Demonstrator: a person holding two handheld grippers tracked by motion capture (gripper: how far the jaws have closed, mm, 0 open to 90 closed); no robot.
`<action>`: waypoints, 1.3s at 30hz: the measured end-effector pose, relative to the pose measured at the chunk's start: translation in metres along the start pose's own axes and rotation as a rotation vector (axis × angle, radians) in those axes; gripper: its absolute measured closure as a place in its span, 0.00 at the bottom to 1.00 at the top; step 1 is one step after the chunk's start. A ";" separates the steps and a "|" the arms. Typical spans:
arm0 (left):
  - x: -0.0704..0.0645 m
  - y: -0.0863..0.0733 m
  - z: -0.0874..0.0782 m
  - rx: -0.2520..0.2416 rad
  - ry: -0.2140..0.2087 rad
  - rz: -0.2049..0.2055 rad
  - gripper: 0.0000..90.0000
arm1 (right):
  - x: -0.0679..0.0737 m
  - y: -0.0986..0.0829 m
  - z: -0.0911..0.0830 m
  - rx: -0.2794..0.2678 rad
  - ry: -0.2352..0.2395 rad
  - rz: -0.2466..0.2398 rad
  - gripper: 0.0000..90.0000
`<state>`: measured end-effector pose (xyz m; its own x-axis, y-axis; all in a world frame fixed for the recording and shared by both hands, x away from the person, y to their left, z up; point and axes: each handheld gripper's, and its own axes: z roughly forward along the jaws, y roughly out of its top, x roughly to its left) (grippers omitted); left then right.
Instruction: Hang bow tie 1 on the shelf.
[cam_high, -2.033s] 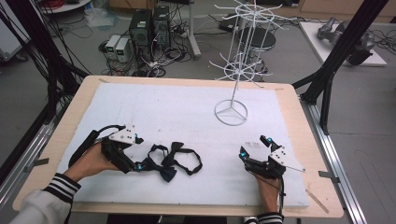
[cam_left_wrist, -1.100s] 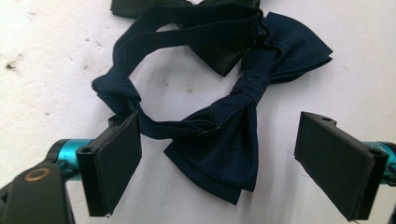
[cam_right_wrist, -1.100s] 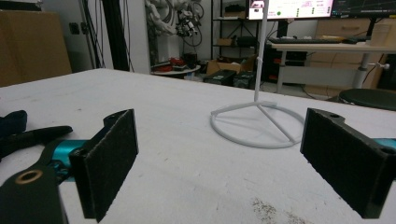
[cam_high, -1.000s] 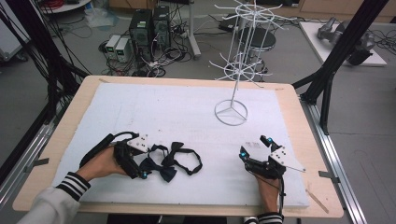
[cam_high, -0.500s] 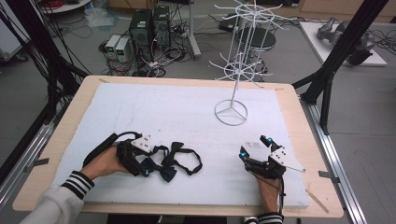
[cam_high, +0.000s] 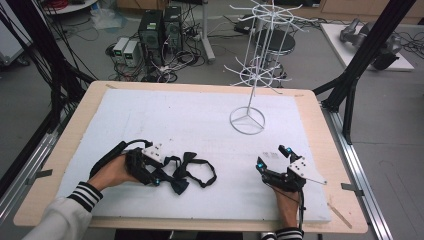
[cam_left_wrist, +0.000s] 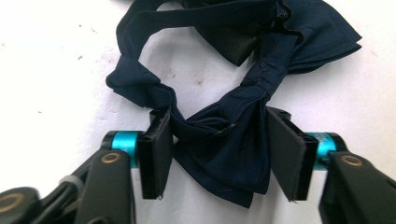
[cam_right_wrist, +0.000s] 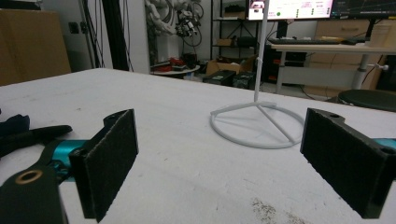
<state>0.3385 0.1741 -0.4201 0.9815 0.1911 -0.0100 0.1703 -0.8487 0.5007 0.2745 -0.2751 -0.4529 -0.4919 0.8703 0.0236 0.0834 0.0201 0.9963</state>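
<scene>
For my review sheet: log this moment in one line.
left tool: jaws around bow tie, not closed | right tool: open, idle | rack: empty

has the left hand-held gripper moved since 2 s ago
Yes. The left hand-held gripper has slid rightward toward the white rack's ring base, onto the bow tie.

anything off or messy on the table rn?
Nothing damaged or spilled. The navy bow tie lies crumpled, its strap in loose loops, with the left gripper open around one wing. The white wire rack stands upright. The right gripper rests open, apart.
</scene>
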 end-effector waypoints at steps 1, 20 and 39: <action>0.001 0.000 0.000 -0.001 -0.002 0.001 0.53 | 0.000 0.000 0.000 0.000 0.001 0.001 0.12; -0.001 0.001 -0.004 -0.007 -0.022 -0.021 0.84 | 0.000 0.000 0.000 0.000 0.001 0.001 0.12; -0.002 -0.001 -0.018 -0.093 -0.021 -0.034 0.84 | 0.000 0.000 0.000 0.001 0.000 0.001 0.12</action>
<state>0.3348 0.1839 -0.4048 0.9771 0.2076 -0.0459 0.1955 -0.7922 0.5782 0.2744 -0.2752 -0.4529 -0.4916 0.8704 0.0249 0.0848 0.0194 0.9962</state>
